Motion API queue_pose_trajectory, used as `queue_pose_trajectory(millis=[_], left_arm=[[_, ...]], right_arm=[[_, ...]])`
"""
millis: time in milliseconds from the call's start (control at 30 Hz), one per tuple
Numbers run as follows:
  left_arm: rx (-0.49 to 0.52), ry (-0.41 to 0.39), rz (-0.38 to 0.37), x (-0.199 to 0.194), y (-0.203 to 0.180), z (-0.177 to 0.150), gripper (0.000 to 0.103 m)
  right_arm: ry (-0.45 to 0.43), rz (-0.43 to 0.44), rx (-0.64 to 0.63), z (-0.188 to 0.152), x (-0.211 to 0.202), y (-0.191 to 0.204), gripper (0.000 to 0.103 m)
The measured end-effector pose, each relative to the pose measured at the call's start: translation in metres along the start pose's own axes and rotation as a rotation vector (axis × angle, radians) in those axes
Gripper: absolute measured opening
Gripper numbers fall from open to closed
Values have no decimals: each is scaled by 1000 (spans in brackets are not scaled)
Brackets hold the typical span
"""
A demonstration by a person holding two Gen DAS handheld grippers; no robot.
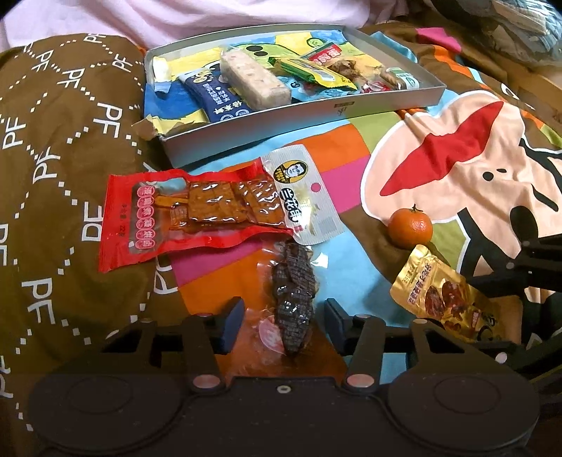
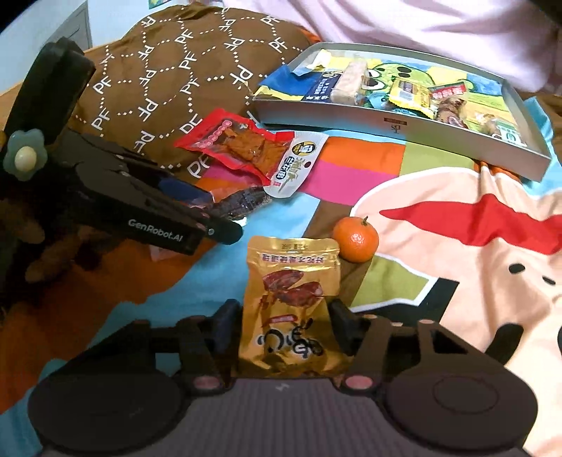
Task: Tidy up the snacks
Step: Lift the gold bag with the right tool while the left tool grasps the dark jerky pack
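Note:
My left gripper (image 1: 282, 321) is open, its fingers on either side of a clear packet of dark snack (image 1: 293, 298) lying on the bedspread. My right gripper (image 2: 281, 325) is open around the lower half of a gold snack pouch (image 2: 293, 302), which also shows in the left wrist view (image 1: 446, 297). A red packet of tofu snack (image 1: 189, 214) and a silver packet (image 1: 305, 197) lie beyond the dark one. A small mandarin (image 1: 410, 226) sits to the right; it also shows in the right wrist view (image 2: 355, 239). A grey tray (image 1: 316, 116) at the back holds several wrapped snacks.
The bedspread is colourful, with a brown patterned pillow (image 1: 63, 140) to the left of the tray. The left gripper's body (image 2: 140, 204) reaches in from the left in the right wrist view. A pink-clad person (image 2: 421, 31) sits behind the tray (image 2: 386, 123).

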State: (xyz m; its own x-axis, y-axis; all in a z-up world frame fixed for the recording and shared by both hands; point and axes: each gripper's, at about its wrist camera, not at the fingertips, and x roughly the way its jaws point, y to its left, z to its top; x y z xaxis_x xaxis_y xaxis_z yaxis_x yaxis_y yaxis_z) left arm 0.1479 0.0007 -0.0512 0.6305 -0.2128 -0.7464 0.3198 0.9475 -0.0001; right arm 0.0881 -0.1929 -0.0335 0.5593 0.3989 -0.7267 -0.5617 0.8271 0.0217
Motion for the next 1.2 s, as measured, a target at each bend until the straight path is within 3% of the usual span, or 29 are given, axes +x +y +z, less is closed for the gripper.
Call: queue_pose_trajectory(millis=[367,467,600,667,700,800,967,1067,1200], left_arm=[[52,49,-50,-6,-19,-2,48],[29,53,-49,-5,-18,-2,50],[29,42,-13,-3,-20,-2,63],[35,30,-6,-2,-21,-3,63],[43,27,-1,-2,-22,-4,63],[87,19,-11,-3,-28,-5,48],[157,25,27,-5,-43,-7,46],[101,65,-8,-7,-40,-2,46],[-45,131,-121,-10,-27,3,46]], right_arm=[[13,1,23,-8,-13,-5,53],[15,-11,38,-15,-21,-8,53],[22,-23,42,-24,-26,-9,53],[23,-25,41,-26,-26,-8,53],[21,-28,36,-27,-25,-7,53],[24,-33,29,-27,-24,-6,54],[26,-60,9,-28,-22,-1,54],[27,-85,-18,-28,-23,5,54],[18,-119,-31,-28,-26,8,53]])
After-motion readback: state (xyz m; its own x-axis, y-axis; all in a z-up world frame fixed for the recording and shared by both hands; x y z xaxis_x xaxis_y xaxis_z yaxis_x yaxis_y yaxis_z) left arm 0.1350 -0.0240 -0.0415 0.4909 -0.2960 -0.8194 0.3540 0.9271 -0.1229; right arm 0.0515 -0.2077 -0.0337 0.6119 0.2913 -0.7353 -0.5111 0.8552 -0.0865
